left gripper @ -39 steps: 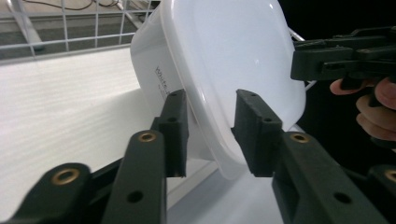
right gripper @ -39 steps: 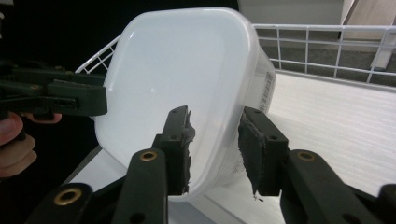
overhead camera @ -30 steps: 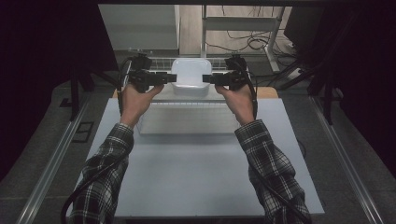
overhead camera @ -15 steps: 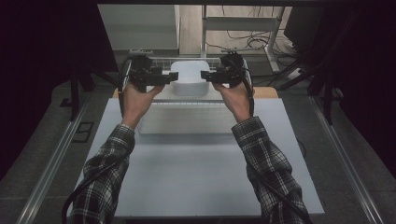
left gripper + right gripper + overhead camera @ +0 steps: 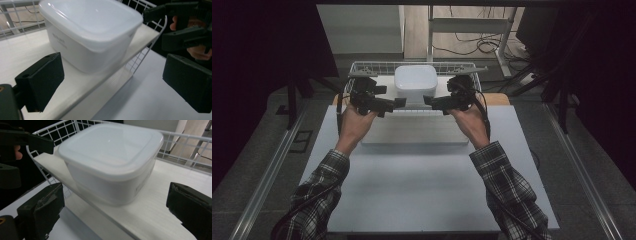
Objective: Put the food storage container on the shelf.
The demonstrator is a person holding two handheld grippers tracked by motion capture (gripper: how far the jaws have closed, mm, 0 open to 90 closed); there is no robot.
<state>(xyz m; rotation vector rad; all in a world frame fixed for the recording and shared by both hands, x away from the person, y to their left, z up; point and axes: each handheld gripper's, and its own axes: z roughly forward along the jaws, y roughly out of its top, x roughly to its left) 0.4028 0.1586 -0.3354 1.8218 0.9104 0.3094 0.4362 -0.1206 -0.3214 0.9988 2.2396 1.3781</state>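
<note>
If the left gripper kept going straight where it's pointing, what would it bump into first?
Probably the square white plastic lidded container. It sits right ahead of the left gripper, between its open jaws, though the white board under it may come first.

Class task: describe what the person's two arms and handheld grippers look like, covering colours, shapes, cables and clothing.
Both forearms wear plaid sleeves in dark and pale checks. The left gripper and the right gripper are black and blocky. Each carries two thick, rectangular black jaw pads with a matte, slightly worn face. A thin dark cable trails back along the left sleeve.
</note>
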